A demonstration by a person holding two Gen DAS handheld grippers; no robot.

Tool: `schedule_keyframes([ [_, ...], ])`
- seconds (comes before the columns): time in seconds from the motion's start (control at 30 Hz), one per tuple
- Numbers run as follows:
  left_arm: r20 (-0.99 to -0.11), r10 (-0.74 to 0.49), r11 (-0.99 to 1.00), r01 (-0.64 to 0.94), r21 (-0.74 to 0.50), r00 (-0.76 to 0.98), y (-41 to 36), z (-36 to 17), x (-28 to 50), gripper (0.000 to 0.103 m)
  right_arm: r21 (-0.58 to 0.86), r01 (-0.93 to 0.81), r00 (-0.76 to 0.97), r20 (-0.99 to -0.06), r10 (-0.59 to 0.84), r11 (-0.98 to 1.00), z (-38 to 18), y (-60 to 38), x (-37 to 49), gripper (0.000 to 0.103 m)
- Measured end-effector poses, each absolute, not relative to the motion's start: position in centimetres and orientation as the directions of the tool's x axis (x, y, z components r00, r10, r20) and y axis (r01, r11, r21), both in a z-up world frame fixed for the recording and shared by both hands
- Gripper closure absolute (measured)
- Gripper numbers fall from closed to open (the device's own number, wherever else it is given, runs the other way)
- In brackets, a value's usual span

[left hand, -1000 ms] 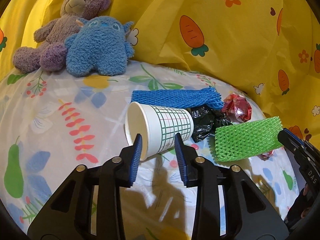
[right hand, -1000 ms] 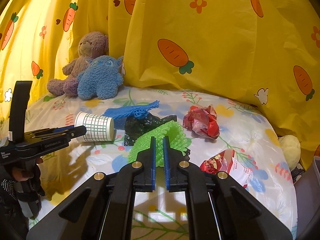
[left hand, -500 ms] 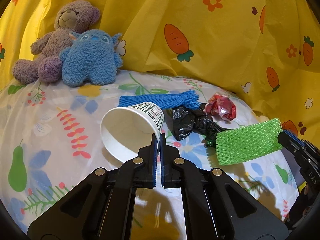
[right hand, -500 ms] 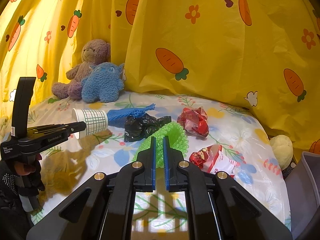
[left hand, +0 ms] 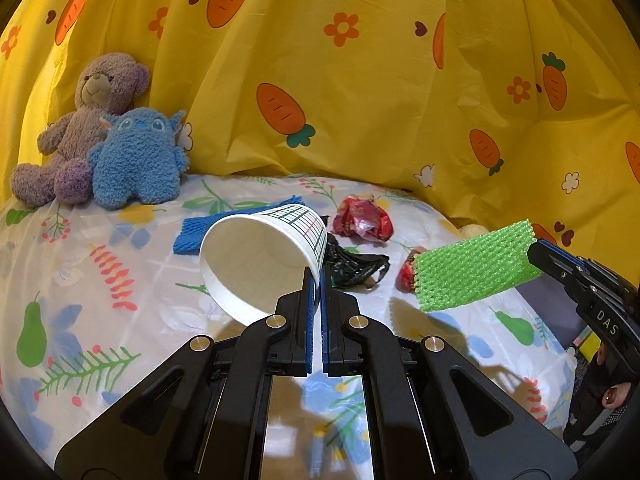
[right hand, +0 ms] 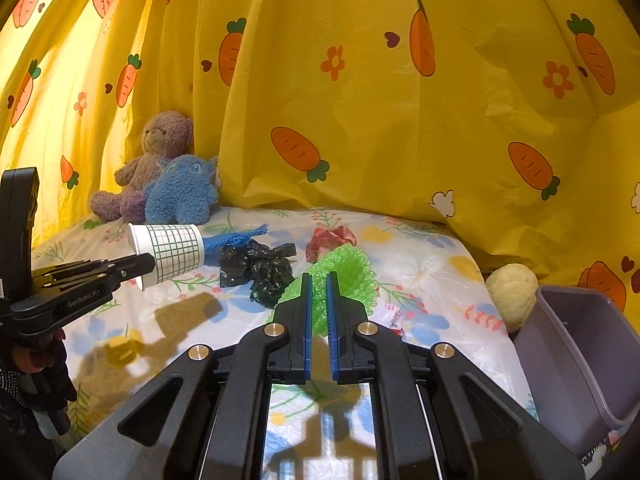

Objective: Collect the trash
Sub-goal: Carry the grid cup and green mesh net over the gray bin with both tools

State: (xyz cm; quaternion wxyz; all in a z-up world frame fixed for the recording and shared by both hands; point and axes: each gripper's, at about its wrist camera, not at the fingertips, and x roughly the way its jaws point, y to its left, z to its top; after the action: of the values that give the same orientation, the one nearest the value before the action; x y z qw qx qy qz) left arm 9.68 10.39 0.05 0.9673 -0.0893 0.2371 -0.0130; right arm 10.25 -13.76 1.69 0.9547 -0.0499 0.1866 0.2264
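My left gripper (left hand: 316,280) is shut on the rim of a white paper cup with a green grid (left hand: 260,256) and holds it above the bed; it also shows in the right wrist view (right hand: 172,252). My right gripper (right hand: 318,284) is shut on a green foam net (right hand: 340,276), which also shows in the left wrist view (left hand: 476,268), lifted. On the bed lie a blue foam net (left hand: 192,236), a black plastic bag (right hand: 256,264), a red crumpled wrapper (left hand: 364,220) and a red-white wrapper (right hand: 394,314).
A grey bin (right hand: 580,364) stands at the bed's right edge. A purple teddy (left hand: 80,128) and a blue plush (left hand: 136,160) sit at the back left. A cream plush (right hand: 512,292) lies near the bin. A yellow carrot curtain (left hand: 360,80) hangs behind.
My left gripper closed on the cup's rim and lifted it off the bed. My right gripper has raised the green net and drawn back; the bin has come into view.
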Motion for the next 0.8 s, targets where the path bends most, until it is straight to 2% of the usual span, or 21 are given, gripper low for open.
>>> schedule_keyframes([
  [0.8, -0.439, -0.181, 0.983, 0.146, -0.113, 0.880, 2.2, 1.5, 10.6, 0.101, 0.013, -0.300, 0.899, -0.329, 0.287, 0.954, 2.9, -20.7, 8.2, 0.096],
])
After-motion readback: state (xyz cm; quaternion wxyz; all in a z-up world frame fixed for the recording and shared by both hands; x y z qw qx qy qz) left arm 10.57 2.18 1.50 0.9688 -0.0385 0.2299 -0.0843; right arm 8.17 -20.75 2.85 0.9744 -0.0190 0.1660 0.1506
